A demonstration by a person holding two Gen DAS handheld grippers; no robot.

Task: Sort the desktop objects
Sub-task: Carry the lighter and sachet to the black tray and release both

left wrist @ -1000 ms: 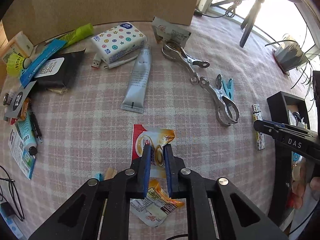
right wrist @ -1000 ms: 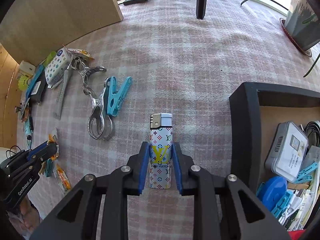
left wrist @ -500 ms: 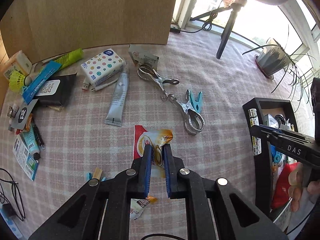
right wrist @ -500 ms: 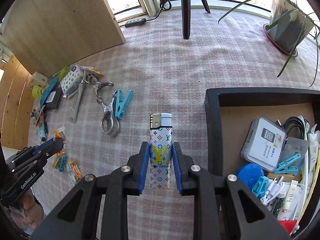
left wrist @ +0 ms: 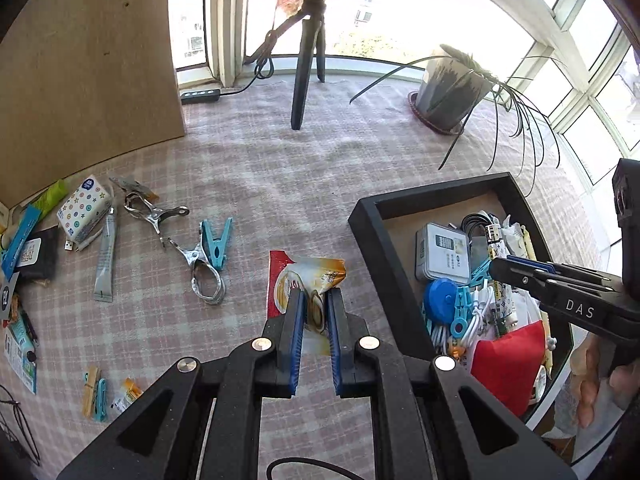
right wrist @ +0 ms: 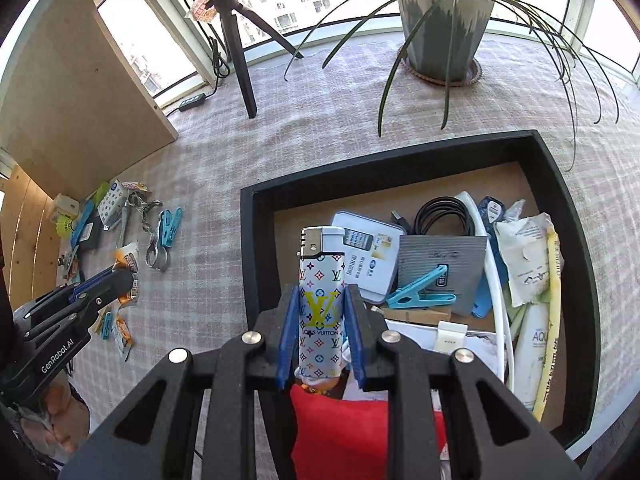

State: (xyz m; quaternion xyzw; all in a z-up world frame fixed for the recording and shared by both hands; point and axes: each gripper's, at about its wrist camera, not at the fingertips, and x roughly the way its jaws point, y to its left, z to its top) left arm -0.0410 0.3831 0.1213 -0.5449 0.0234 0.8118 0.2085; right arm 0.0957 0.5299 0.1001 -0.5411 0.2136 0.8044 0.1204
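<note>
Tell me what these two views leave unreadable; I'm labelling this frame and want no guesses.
- Left wrist view: the lower part of the sachet is hidden between the left hand-held gripper fingers.
- Right wrist view: the lighter base is covered by the right hand-held gripper.
- Right wrist view: the near end of the black tray is blocked by the gripper body.
- Both views: print on the far packets is too small to read.
</note>
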